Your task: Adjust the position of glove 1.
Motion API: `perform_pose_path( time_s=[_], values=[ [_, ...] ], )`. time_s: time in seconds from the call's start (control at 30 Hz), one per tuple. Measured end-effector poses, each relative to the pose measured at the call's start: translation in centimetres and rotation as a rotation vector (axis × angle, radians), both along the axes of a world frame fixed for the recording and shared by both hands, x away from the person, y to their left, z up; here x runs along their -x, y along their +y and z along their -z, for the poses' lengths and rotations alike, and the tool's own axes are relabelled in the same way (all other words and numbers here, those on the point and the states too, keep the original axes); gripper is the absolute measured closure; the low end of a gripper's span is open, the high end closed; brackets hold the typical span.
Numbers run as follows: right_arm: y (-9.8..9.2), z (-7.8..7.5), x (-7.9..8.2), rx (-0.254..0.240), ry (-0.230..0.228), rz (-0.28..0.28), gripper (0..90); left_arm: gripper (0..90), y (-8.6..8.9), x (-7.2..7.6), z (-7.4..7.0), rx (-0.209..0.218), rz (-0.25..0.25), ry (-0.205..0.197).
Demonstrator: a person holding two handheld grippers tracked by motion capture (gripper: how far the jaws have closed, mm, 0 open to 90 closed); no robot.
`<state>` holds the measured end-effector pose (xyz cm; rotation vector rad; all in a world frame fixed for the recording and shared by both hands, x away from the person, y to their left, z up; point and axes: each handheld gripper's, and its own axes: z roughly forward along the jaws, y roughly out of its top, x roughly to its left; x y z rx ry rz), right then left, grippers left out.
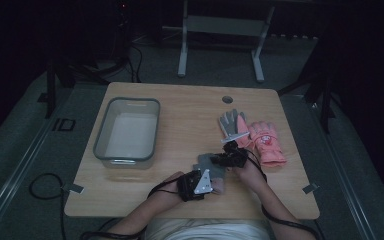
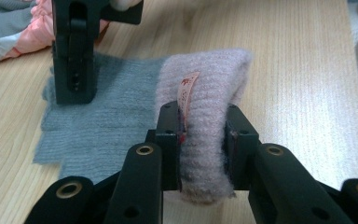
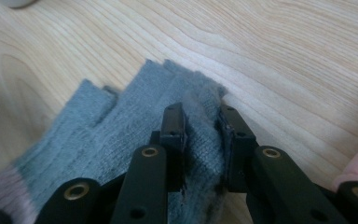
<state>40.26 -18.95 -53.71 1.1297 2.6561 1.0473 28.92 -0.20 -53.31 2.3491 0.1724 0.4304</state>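
A knit glove (image 1: 206,162) with a grey hand and a pink cuff lies on the wooden table (image 1: 180,105), near its front edge. My left gripper (image 2: 204,135) is shut on the pink cuff (image 2: 209,74), which bulges up between the pads beside a small red tag. My right gripper (image 3: 203,140) is shut on the grey finger end (image 3: 121,116), with the fabric bunched between its pads. In the high view the left gripper (image 1: 214,184) and right gripper (image 1: 221,159) sit close together over the glove. The right gripper (image 2: 74,60) stands on the grey knit in the left gripper view.
A grey plastic tub (image 1: 127,132) stands at the table's left. A pink padded glove (image 1: 266,141) and a grey glove (image 1: 231,122) lie to the right, just beyond my right gripper. A cable hole (image 1: 227,99) sits near the far edge.
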Motion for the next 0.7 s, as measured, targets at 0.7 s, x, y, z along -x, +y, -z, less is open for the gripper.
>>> perform_pose_path(
  time_s=[0.7],
  values=[
    [2.5,-6.0,-1.1,-0.103,-0.091,-0.058,74.7,72.3,3.7,-1.6,-6.2,-0.014,-0.006,-0.001]
  ],
)
